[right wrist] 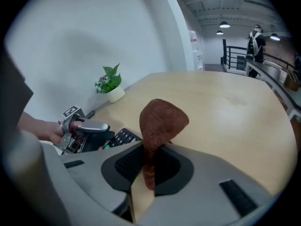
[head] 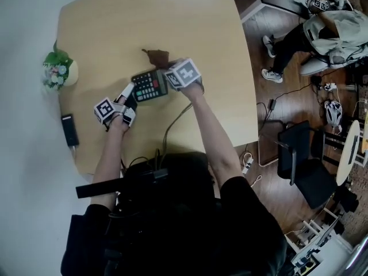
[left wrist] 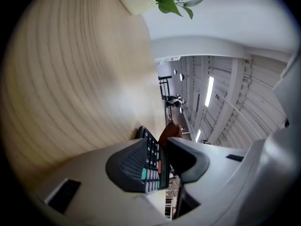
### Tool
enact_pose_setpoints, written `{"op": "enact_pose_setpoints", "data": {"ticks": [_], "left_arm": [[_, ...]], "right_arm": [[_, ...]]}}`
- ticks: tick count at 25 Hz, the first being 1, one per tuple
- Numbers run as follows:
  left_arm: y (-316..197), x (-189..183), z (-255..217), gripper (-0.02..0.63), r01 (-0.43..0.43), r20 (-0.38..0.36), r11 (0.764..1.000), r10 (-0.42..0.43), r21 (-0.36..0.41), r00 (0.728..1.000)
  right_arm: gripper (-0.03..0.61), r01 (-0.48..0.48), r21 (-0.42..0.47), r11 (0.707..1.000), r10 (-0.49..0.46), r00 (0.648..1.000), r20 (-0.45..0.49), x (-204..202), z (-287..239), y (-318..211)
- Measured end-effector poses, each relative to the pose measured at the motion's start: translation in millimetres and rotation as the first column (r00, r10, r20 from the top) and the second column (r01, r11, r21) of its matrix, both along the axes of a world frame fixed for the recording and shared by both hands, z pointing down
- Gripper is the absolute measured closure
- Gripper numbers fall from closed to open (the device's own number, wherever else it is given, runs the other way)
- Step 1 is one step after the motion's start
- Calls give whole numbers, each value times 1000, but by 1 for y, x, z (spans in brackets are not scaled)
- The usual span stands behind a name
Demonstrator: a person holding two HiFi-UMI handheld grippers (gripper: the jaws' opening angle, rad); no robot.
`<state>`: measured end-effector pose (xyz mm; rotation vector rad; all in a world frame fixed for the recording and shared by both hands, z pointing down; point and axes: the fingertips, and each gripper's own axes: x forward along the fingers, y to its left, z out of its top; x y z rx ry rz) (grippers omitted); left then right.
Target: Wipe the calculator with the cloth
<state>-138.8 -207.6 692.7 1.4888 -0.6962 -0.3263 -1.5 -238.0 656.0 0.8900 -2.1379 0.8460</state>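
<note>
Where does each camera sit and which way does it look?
Head view: on the person's head, looking steeply down at the table; both arms, left gripper, right gripper show.
Left gripper view: rides the left gripper, looking along its jaws, shut on the calculator; only those jaws show.
Right gripper view: rides the right gripper, looking past its jaws pinching the cloth; the left hand shows too.
Shared: both gripper views see calculator, cloth and potted plant.
</note>
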Motion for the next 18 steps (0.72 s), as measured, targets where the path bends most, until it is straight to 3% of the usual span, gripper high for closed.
{"op": "enact_pose_setpoints", "data": {"ticks": [5,11,13,15,18], "left_arm": [[-3,0,-1,491,14,-7,1000,-14,-4,1000],[-2,-2,-1,491,17,6,1000,-17,0,1000],[-4,-2,-1,495,15,6,1000,-15,9,1000],[-5,-3,-1,495,13,3,1000,-13,22,1000],[-5,-4,0,495,21,-9,1000,-21,19,1000]], "right_arm": [[528,-19,5,1000,19,1000,-14,4,1,68],[531,-35,-139,990,46,996,73,7,4,159],[531,-89,-89,992,94,994,48,24,-8,139],[531,-138,22,990,137,990,22,38,-26,91],[531,-110,152,982,111,994,-2,29,-39,15]]}}
